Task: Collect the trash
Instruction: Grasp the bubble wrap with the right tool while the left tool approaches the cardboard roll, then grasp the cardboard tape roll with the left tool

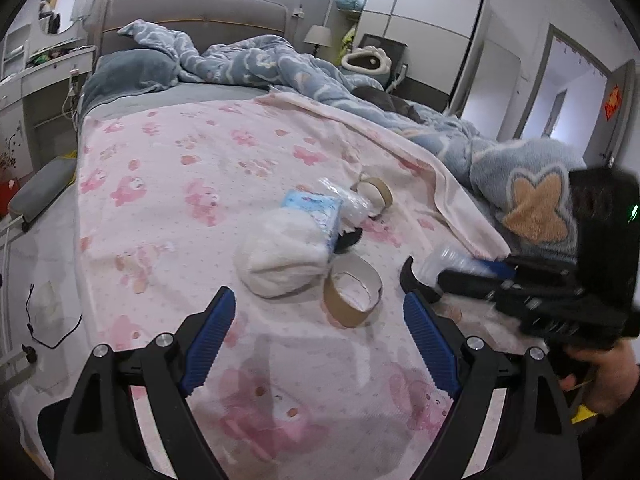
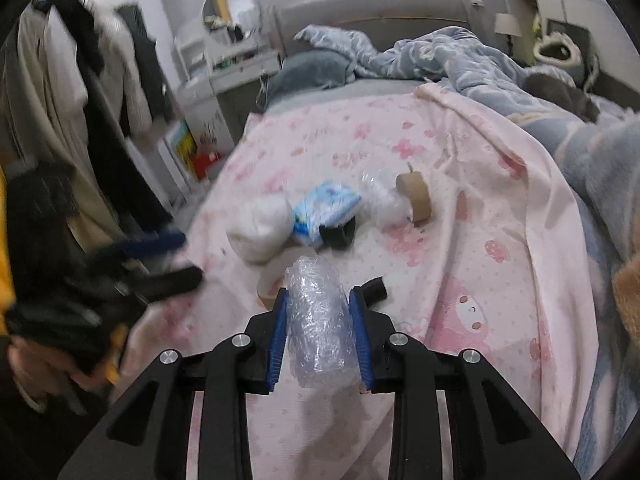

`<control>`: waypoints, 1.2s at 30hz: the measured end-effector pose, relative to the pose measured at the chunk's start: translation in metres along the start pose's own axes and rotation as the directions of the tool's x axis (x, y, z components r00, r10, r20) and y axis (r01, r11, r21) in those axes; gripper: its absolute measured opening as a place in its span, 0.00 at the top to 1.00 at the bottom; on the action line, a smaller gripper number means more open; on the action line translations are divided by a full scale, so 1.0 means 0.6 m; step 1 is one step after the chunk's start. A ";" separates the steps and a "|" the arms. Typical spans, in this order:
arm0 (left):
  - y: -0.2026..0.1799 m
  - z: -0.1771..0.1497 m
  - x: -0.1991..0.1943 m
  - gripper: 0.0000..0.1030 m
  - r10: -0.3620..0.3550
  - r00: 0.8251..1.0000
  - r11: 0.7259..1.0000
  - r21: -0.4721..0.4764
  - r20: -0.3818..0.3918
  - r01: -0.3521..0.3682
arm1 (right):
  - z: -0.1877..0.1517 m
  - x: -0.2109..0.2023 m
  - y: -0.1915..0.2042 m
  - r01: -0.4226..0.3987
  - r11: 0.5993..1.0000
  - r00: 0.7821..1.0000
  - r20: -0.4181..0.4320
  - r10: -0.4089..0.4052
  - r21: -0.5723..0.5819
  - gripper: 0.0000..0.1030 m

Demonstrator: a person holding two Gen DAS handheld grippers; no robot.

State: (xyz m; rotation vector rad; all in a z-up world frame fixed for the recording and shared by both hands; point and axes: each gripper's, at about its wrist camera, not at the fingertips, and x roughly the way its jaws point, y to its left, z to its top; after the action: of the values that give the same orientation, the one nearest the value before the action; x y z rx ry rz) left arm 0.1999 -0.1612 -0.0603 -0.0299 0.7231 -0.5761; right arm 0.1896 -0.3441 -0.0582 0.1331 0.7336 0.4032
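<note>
Jaws clamp bubble wrap roll, lengthwise forward

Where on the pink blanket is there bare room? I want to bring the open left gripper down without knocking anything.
Bare: the pink bear-print blanket from the bed's left edge to the white fluffy bundle, and the near strip around the left gripper. Crowded: mid-bed, where the bundle, blue tissue pack, crumpled clear wrap and two cardboard tape cores cluster.
</note>
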 end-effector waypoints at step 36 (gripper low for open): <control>-0.030 0.004 0.123 0.57 -0.054 0.993 0.998 0.014 -0.101 0.056 | -0.013 -0.049 -0.053 0.004 0.993 0.999 0.046 -0.010 0.117 0.70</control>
State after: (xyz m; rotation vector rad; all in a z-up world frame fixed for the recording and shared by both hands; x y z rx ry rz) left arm 0.2371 -0.2142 -0.0997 -0.0057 0.8172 -0.6397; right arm 0.1745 -0.3855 -0.0537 0.2495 0.7117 0.3491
